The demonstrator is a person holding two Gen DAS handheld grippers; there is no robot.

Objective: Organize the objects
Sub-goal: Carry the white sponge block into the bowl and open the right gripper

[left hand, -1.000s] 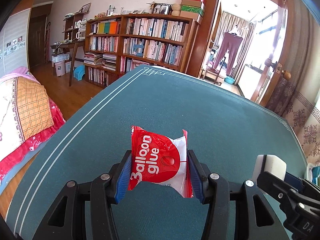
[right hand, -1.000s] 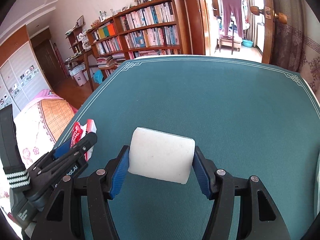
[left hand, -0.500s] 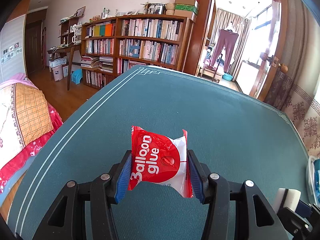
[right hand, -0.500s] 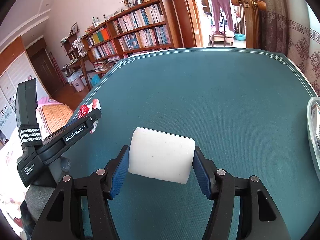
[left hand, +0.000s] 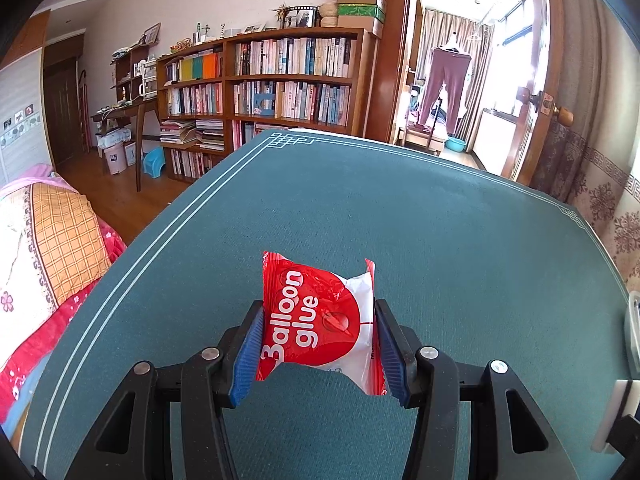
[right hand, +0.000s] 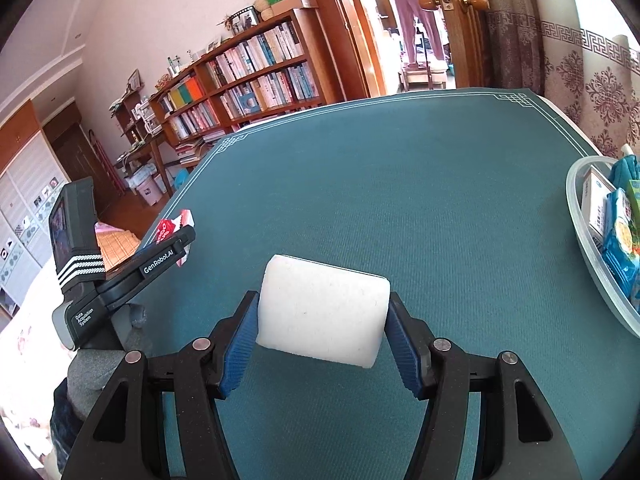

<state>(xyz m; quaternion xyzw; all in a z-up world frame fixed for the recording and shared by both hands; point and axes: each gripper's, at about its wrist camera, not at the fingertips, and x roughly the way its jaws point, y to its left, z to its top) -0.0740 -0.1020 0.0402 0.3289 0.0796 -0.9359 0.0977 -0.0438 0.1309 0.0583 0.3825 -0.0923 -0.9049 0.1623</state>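
My left gripper (left hand: pixel 320 332) is shut on a red and white "Balloon glue" packet (left hand: pixel 316 320), held above the green table (left hand: pixel 400 220). A white sponge block (right hand: pixel 322 312) sits pinched between the blue pads of my right gripper (right hand: pixel 322 320), also above the table. In the right wrist view the left gripper (right hand: pixel 160 258) shows at the left edge with the red packet (right hand: pixel 172 228) sticking out of it. A clear plastic basket (right hand: pixel 580 232) with several packets and boxes stands at the right edge; its rim (left hand: pixel 632 320) barely shows in the left wrist view, where the sponge (left hand: pixel 610 416) peeks in low right.
A bed with a checked and floral cover (left hand: pixel 48 248) lies past the table's left edge. A tall bookshelf (left hand: pixel 280 92) stands beyond the far edge, beside an open wooden door (left hand: pixel 540 92). A patterned wall (right hand: pixel 600 92) borders the table's right side.
The right gripper has carried the sponge to the right, so the basket has come into its view. In the left wrist view the sponge has slid toward the lower right corner. Both grips are unchanged.
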